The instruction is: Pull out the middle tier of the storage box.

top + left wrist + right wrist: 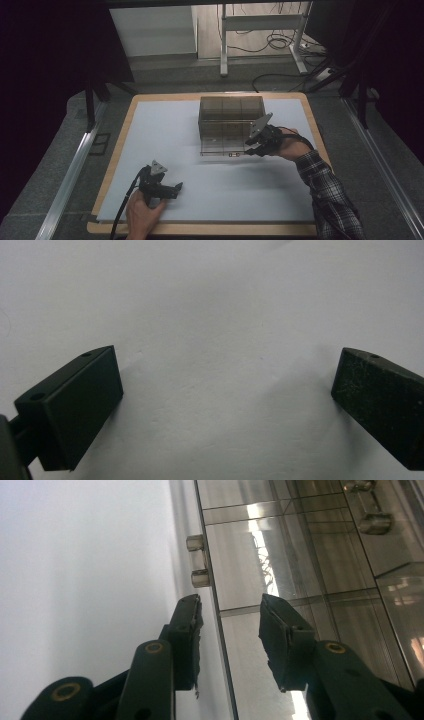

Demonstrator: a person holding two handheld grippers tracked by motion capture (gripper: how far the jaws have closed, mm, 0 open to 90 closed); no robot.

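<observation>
The clear plastic box [231, 125] stands at the surface's [165, 130] far middle, toward twelve o'clock. The right gripper [255, 146] is at its four-o'clock corner, fingers [186, 630] parted astride the front wall's edge, not pressing it. The left gripper [172, 189] rests at seven o'clock, fingers [75, 405] wide open over bare surface.

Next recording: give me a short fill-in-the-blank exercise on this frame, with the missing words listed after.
1. The clear box stands on the white ____.
2. The right gripper has its jaws on either side of the box's front ____.
3. The left gripper has its jaws ____, with nothing between them.

Missing words: sheet; panel; open
</observation>
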